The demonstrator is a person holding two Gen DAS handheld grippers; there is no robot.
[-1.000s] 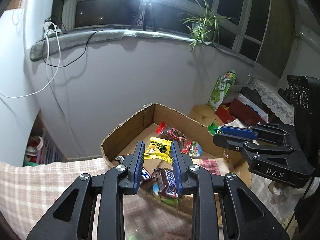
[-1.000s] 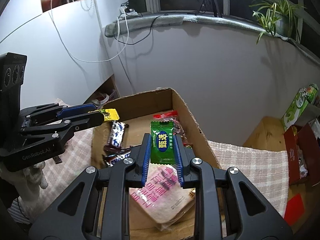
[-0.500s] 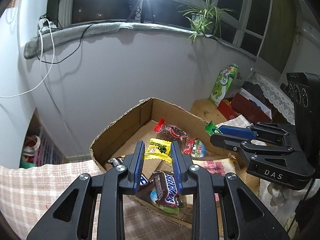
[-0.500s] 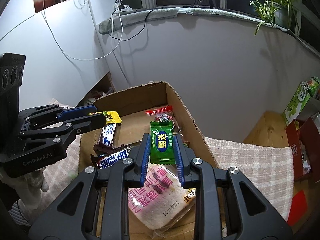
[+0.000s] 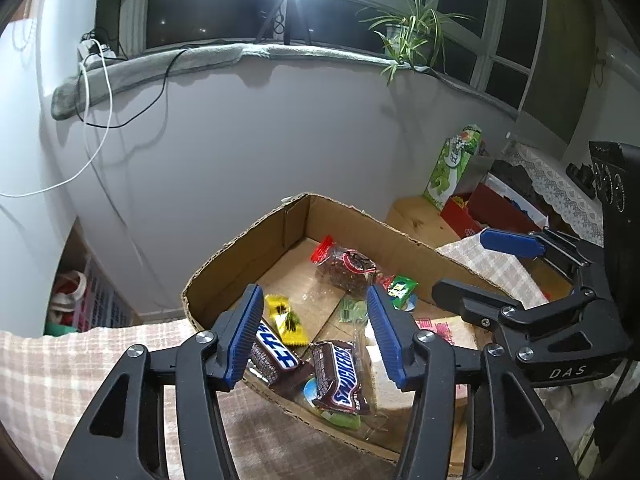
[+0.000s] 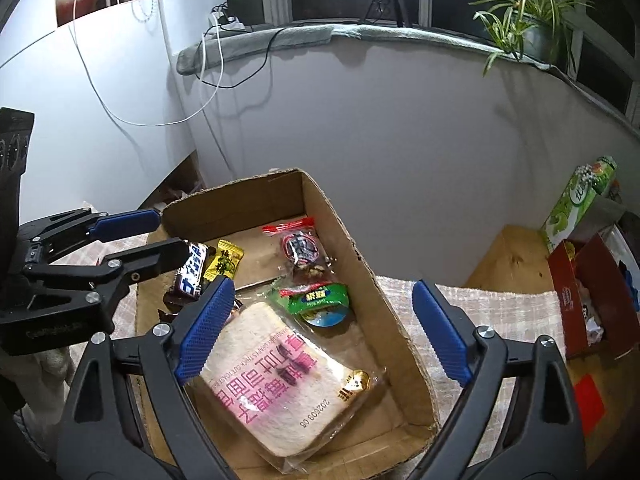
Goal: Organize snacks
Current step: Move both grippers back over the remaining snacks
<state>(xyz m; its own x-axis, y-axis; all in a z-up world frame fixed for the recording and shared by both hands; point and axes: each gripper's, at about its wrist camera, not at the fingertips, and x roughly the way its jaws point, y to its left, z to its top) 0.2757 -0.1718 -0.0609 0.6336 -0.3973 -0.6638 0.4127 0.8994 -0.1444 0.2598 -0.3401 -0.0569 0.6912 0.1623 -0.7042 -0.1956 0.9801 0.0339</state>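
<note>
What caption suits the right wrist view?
Right hand-held gripper opening, empty, above a cardboard box holding packaged bread and sweets.

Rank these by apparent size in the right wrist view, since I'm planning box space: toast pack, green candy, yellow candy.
1. Toast pack, clearly largest, though nearest the camera.
2. Green candy.
3. Yellow candy, smallest, though farther away and partly hidden, so uncertain against green.

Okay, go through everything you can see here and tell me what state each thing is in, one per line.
left gripper: jaws opening, nothing between them
right gripper: jaws opening wide, nothing held
cardboard box: open-topped, holding snacks
bread pack: sealed, lying flat in box
yellow candy: lying in box
green candy: lying in box
Snickers bar: wrapped, in box
</note>
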